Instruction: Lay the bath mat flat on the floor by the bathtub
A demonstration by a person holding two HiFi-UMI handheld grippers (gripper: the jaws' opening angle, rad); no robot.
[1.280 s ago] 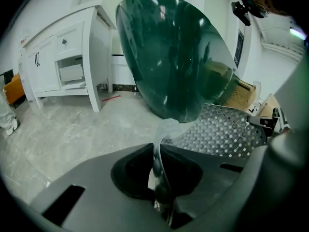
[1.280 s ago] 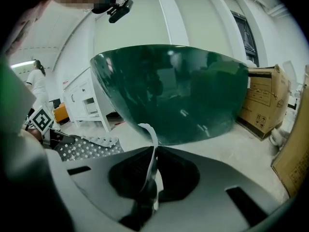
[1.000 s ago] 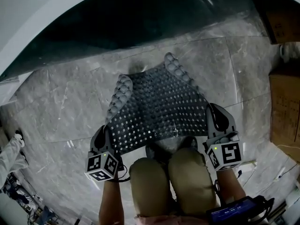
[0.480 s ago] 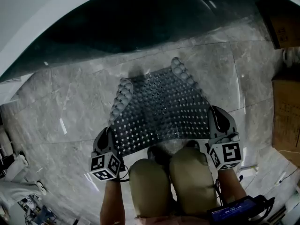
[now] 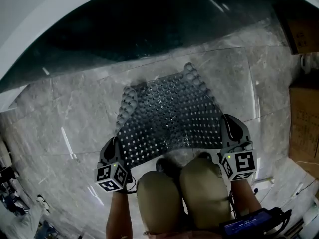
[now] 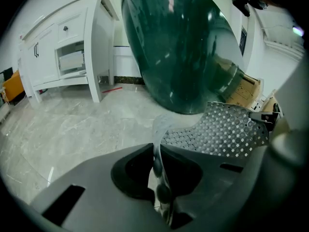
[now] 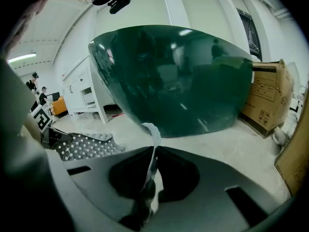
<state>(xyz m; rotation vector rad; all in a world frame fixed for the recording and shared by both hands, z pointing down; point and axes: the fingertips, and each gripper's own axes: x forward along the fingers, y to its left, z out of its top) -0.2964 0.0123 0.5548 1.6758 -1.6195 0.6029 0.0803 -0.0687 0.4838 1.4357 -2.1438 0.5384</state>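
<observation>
The left gripper [image 5: 111, 146] and right gripper [image 5: 230, 129] each clamp a near corner of the bath mat [image 5: 169, 114], whose far edge points toward the bathtub [image 5: 149, 29].

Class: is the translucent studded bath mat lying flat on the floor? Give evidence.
Not flat: the left gripper and right gripper clamp the bath mat's near corners, and its sides curl upward.
</observation>
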